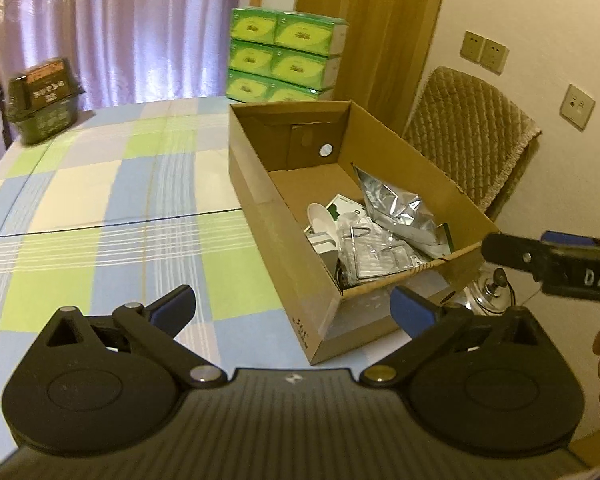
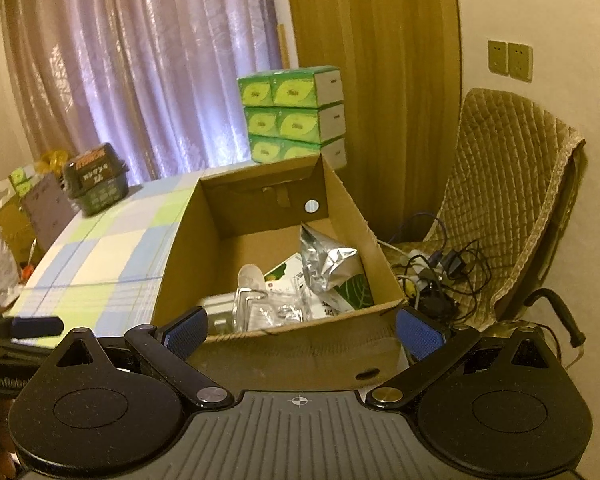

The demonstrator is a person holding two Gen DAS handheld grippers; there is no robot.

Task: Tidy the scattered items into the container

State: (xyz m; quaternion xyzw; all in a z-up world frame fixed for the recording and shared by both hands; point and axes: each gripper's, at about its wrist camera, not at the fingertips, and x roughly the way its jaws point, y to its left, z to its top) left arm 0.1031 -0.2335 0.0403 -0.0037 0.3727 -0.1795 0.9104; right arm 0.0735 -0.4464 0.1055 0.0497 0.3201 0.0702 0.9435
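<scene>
From the left wrist camera, the left gripper [image 1: 293, 304] is hovering over the checked worktop [image 1: 100, 208], its jaws spread wide and holding nothing. Just ahead, a cardboard box [image 1: 268, 216] is sitting on the worktop, holding a silver foil pouch [image 1: 396, 208], a white spoon [image 1: 322, 220] and clear plastic packets [image 1: 376, 256]. The right gripper [image 1: 496, 250] is reaching in from the right edge.

From the right wrist camera, the right gripper [image 2: 302, 330] is facing the near wall of the box [image 2: 300, 356], its jaws wide apart and empty. The pouch [image 2: 328, 264] and spoon [image 2: 252, 276] are lying inside. Green tissue packs [image 2: 296, 116] are standing stacked behind the box.
</scene>
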